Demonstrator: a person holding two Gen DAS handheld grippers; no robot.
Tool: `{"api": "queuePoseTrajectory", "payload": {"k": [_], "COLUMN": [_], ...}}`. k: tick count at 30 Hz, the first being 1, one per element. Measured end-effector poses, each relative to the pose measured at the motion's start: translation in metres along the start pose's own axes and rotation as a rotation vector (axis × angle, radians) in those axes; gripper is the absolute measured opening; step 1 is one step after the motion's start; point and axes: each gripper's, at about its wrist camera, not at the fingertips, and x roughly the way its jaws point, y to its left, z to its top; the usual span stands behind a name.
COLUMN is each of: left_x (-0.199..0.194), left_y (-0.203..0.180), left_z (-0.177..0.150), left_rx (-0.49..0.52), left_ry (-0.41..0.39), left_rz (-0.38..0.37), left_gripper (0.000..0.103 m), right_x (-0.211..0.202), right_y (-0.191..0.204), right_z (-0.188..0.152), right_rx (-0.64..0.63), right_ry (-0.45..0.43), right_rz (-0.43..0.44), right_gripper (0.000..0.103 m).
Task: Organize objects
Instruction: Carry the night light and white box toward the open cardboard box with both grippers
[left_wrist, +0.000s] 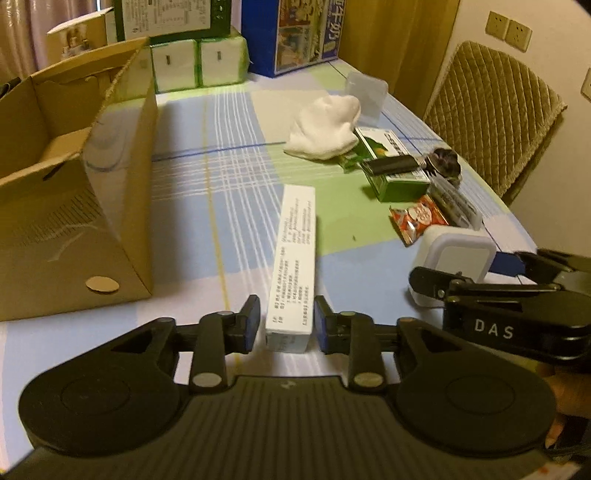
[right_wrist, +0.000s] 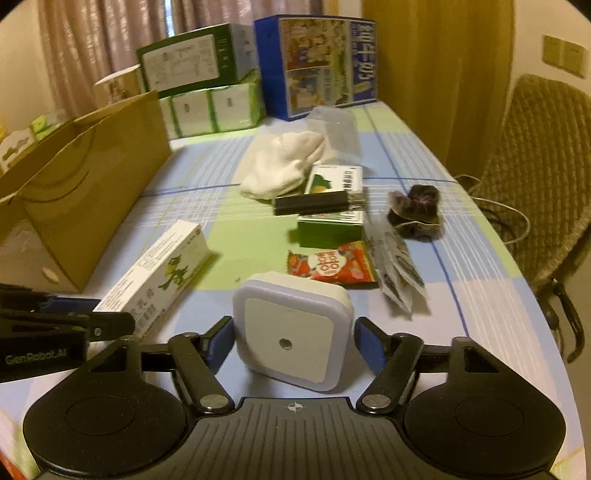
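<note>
A long white carton (left_wrist: 291, 266) with small print lies on the checked tablecloth, its near end between the fingers of my left gripper (left_wrist: 286, 325). The gripper is open, its blue pads close beside the carton's sides. From the right wrist view the same carton (right_wrist: 155, 273) shows a green cartoon figure. A square white night light (right_wrist: 291, 332) lies between the fingers of my right gripper (right_wrist: 295, 343), which is open with a narrow gap on each side. An open cardboard box (left_wrist: 110, 221) stands on the left.
Past the night light lie a red snack packet (right_wrist: 332, 266), clear sachets (right_wrist: 395, 266), a green box (right_wrist: 332, 225) with a black USB stick (right_wrist: 314, 203) on it, a dark scrunchie (right_wrist: 417, 210) and a white cloth (right_wrist: 284, 162). Cartons line the back. A chair (right_wrist: 535, 166) stands beyond the table's right edge.
</note>
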Motion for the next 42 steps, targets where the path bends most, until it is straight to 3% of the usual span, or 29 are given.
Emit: {"api": "queuePoseTrajectory", "payload": {"k": [8,11,29,33,42], "left_x": [0.007,0.012,0.043,0.048,0.039], "left_y": [-0.001,-0.005,-0.013,-0.012,-0.014], "left_z": [0.01,0.015,0.032,0.032,0.027], "left_rx": [0.016,0.049,0.147,0.151,0.143], "left_ry": [-0.006,-0.002,0.047,0.069,0.062], "left_rz": [0.0,0.005,-0.003,0.001,0.0], "left_gripper": [0.032,0.032,0.032,0.022,0.021], "right_x": [0.002,0.001,0.019,0.022,0.016], "right_y": [0.001,-0.001,-0.006,-0.006,-0.006], "right_z": [-0.004,-0.004,0.001,0.002,0.004], "right_rx": [0.057,0.057,0.058,0.057,0.057], "right_ry": [0.006,-0.009,0.003,-0.003,-0.022], "right_rz": [-0.064,-0.091,-0.052,-0.051,-0.07], "right_gripper": [0.074,0.069,0.068,0.067,0.062]}}
